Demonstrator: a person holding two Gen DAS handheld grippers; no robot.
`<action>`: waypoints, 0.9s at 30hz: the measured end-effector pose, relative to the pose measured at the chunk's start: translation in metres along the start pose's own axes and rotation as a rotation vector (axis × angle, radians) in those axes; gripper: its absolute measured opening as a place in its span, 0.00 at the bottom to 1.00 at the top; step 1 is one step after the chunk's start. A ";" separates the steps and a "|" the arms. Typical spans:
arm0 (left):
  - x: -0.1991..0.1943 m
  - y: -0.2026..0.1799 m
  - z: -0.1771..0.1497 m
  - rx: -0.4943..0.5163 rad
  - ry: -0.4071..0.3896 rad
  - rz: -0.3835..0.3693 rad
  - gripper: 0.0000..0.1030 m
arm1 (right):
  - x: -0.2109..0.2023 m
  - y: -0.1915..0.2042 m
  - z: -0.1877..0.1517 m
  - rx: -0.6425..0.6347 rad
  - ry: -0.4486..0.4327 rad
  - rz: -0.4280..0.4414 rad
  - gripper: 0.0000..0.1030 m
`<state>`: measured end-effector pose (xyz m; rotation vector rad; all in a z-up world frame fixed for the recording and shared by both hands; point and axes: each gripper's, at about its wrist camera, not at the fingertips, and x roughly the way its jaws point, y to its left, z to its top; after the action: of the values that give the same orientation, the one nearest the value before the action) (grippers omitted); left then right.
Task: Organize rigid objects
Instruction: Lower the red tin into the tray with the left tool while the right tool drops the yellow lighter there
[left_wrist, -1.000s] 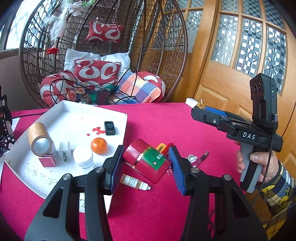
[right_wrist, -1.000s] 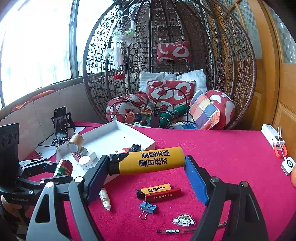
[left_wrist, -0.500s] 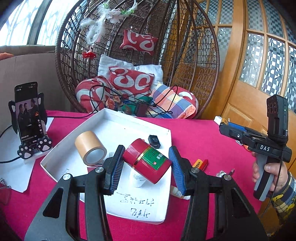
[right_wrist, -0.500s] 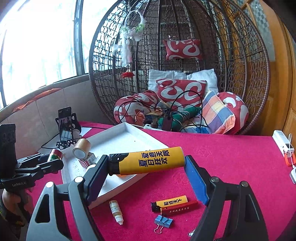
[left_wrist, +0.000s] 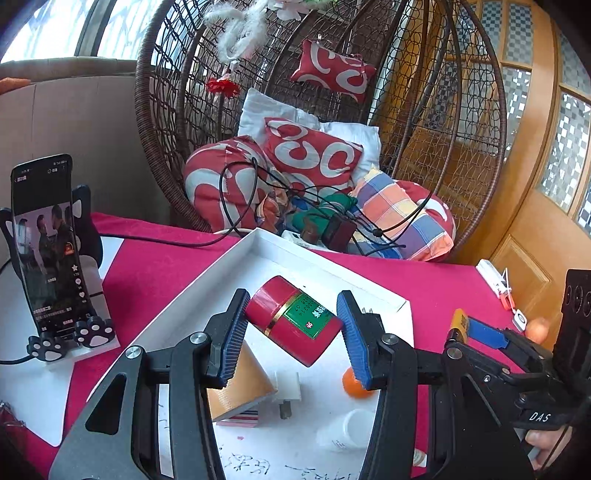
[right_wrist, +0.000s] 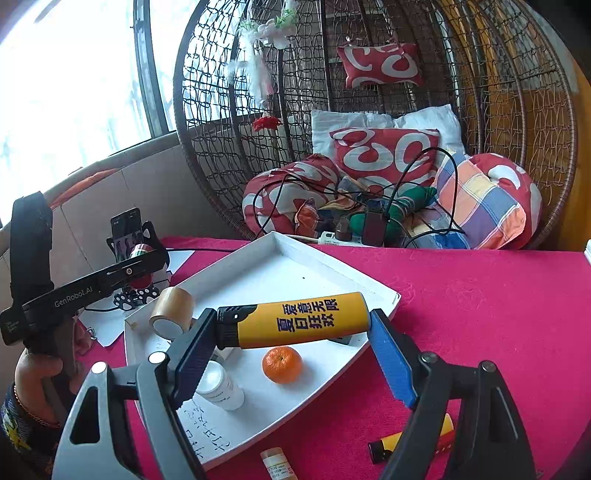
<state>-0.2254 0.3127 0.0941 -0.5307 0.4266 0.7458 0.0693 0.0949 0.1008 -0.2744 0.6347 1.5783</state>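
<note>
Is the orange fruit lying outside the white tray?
No, the orange fruit lies inside the white tray, on its floor near the white bottle.

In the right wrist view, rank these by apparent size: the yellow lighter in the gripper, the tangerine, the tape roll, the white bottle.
1. Yellow lighter, though it is nearest the camera, which inflates it.
2. White bottle and tape roll: too alike to rank.
3. Tangerine, smallest.

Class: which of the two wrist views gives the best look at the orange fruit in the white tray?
The right wrist view: the orange fruit lies whole and unobstructed in the white tray. In the left wrist view, a finger of the left gripper hides part of it.
</note>
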 end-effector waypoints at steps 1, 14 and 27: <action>0.007 -0.003 -0.001 0.004 0.013 0.006 0.47 | 0.007 0.001 -0.001 0.007 0.010 0.004 0.79; 0.035 -0.008 -0.011 -0.009 0.061 0.038 0.47 | 0.057 0.011 -0.020 0.021 0.099 -0.007 0.79; -0.010 -0.010 -0.016 -0.080 -0.072 0.019 1.00 | 0.009 0.013 -0.028 0.003 -0.039 -0.039 1.00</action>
<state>-0.2273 0.2920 0.0903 -0.5734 0.3361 0.7999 0.0502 0.0873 0.0760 -0.2520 0.5981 1.5416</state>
